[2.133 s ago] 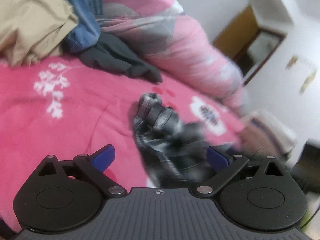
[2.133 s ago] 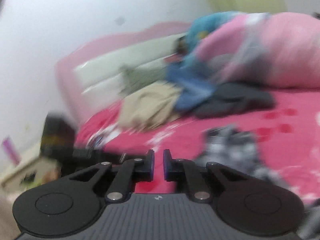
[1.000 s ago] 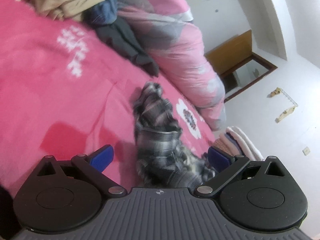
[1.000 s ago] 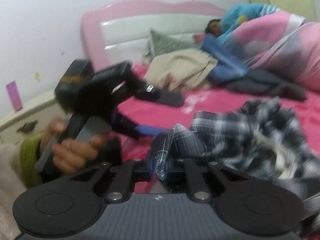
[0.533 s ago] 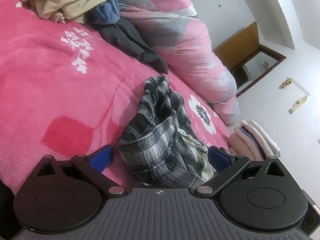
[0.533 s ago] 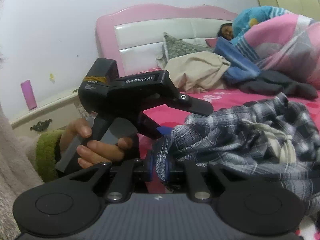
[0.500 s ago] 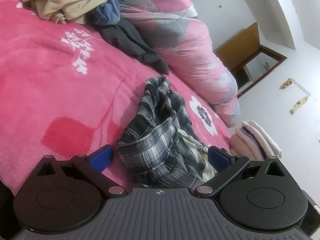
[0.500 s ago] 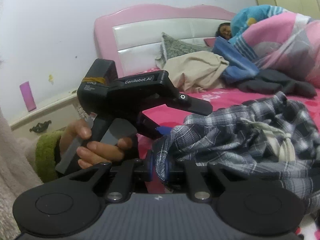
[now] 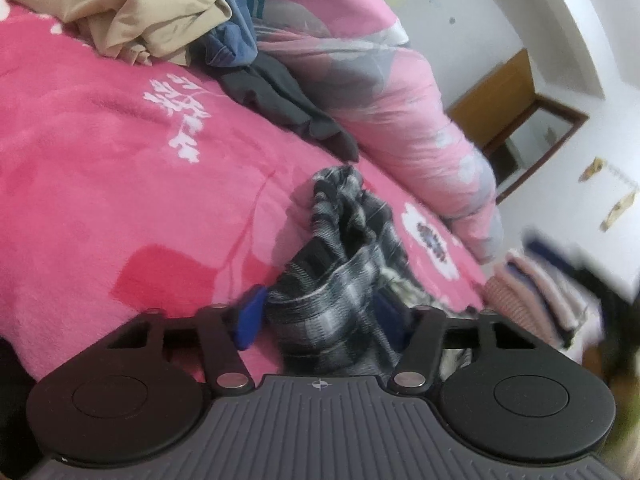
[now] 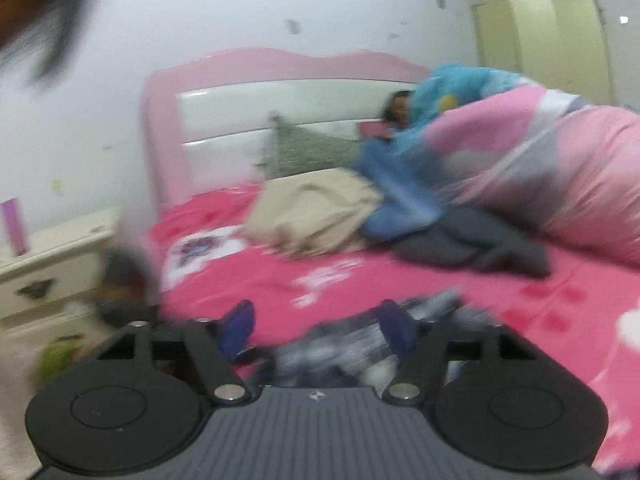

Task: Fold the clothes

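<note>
1. Plaid garment (image 9: 344, 280) is bunched on the pink bedspread (image 9: 120, 200), near the front edge of the bed, w/ one end standing up in a twisted peak.
2. Left gripper (image 9: 320, 316): jaws have just been closing; a thick fold of the plaid cloth is seen between the blue pads (image 9: 250, 316) and looks pinched from both sides.
3. Right gripper (image 10: 316, 320): jaws have just been opening; pads are seen spread apart. Blurred plaid cloth lies low between and below them, not clamped. View is heavily smeared.
4. Further back on the bedspread: beige garment (image 9: 128, 8), blue garment (image 9: 236, 36) and dark grey garment (image 9: 288, 100), heaped touching each other.
5. Pink quilt (image 9: 380, 92) is rolled up along the far side of the bed, just beside that heap.
6. Pink-and-white headboard (image 10: 280, 96) and a cream nightstand (image 10: 52, 260) are visible in the right wrist view.
</note>
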